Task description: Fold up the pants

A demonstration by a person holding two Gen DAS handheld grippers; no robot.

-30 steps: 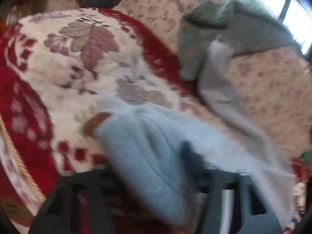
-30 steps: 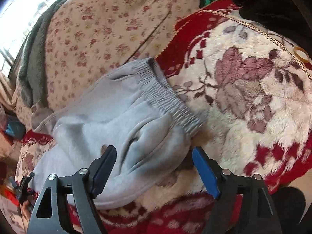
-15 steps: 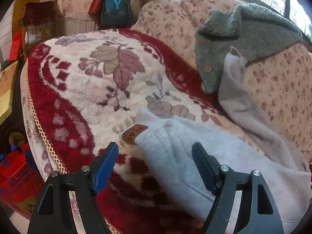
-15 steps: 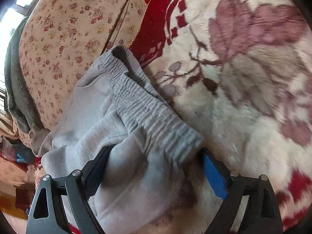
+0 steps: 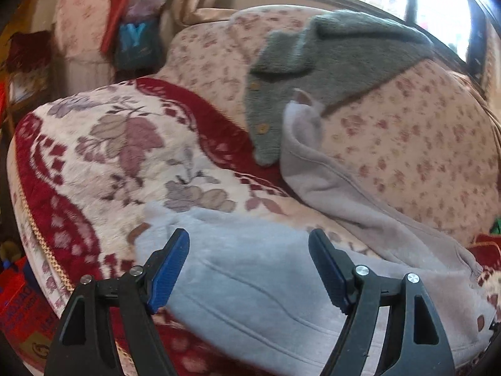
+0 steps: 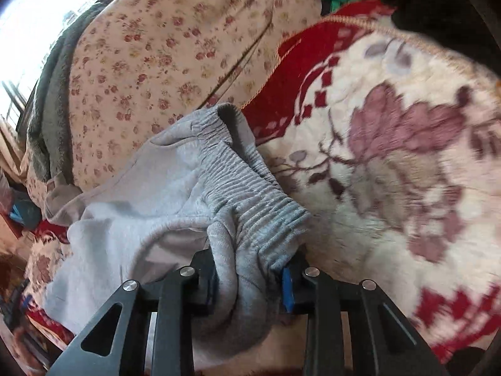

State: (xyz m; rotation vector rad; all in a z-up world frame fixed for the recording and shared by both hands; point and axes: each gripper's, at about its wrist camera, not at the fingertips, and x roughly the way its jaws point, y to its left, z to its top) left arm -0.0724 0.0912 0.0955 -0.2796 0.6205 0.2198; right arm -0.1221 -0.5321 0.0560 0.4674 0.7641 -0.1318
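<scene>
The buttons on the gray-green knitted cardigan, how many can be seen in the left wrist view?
2. One button sits higher on the cardigan's front edge; the other button sits lower, near the hem by the pale pants leg. More may be hidden in folds.

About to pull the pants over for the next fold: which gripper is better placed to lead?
Right. The right gripper is clamped on the ribbed elastic waistband of the light grey fleece pants. The left gripper is open, its blue-padded fingers straddling a pant leg without gripping.
</scene>
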